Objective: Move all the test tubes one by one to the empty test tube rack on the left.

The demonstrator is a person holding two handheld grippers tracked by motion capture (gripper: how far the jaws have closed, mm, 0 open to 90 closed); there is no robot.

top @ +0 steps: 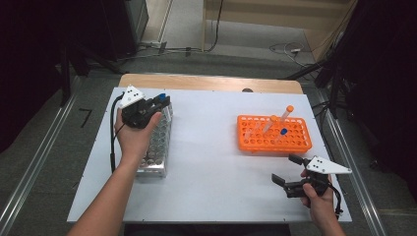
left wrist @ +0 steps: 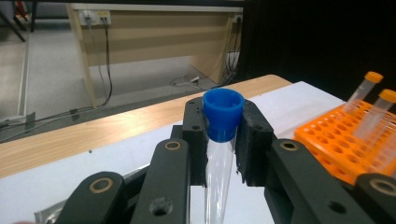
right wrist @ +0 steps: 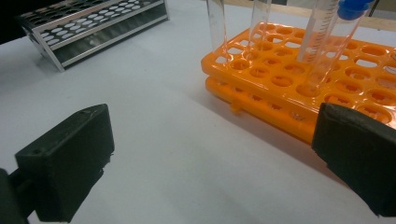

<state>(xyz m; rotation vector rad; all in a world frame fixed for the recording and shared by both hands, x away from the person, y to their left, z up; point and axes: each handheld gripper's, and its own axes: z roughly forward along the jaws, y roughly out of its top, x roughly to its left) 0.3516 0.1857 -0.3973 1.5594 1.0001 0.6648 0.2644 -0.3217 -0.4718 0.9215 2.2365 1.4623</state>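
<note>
The left gripper [top: 164, 102] sits over the far end of the metal rack [top: 156, 147], near the bench's far left corner, and its jaws are clamped on a clear tube with a blue cap [left wrist: 223, 114]. In the left gripper view the black pads [left wrist: 254, 140] press on the tube just under the cap; the cap stands above the jaws and the tapering body hangs down between them. No writing reads on the cap or the tube.

Over on the right side of the white bench top [top: 211, 162] sits the orange rack [top: 274, 133] — tubes stand tilted in its holes, two with orange caps [left wrist: 373, 77] and one with a blue cap [top: 283, 132]. In the right gripper view one of those tubes carries printed graduation marks [right wrist: 319, 32], too fine to read.

The right gripper [top: 287, 170] hovers near the bench's near right corner, just on the near side of the orange rack — its jaws stand wide apart, nothing between them but bare bench. The two racks lie well apart, metal at the left edge, orange toward the right.
</note>
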